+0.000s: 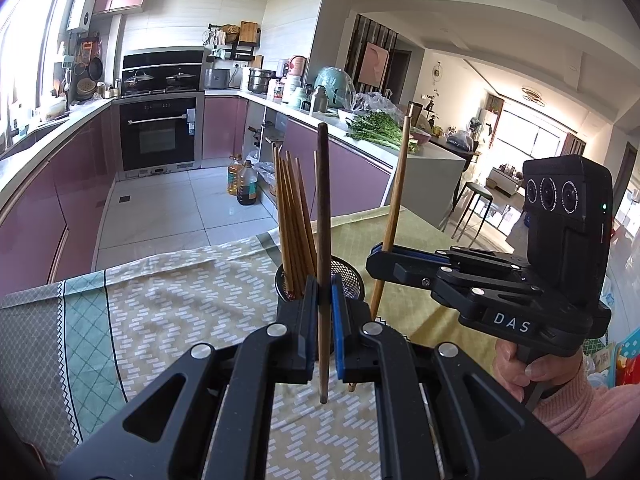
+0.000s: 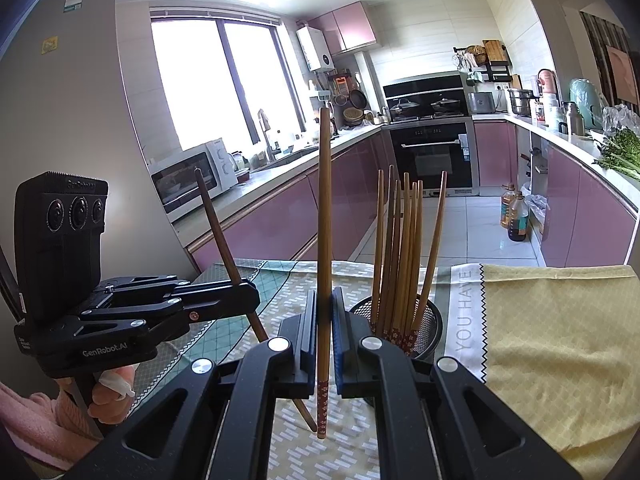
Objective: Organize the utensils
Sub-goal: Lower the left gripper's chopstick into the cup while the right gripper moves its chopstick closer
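Chopsticks [image 2: 400,248], most of them, are already standing in the mesh holder [image 2: 430,320] on the cloth-covered surface [image 1: 168,304]. The left claw [image 1: 324,312] is clamping a dark chopstick [image 1: 323,216] upright beside the holder, and the right claw [image 2: 325,320] is clamping a lighter one [image 2: 325,208], so both are seemingly awaiting insertion. The holder's base is sitting hidden behind the claws.

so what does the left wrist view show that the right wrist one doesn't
Only the left wrist view: the living room and the right gripper's side. Only the right wrist view: the window, microwave, "YOU HAVE" cloth and the left gripper's side. Both: the mesh cup of chopsticks, oven, greens, and each gripper shut on one chopstick.
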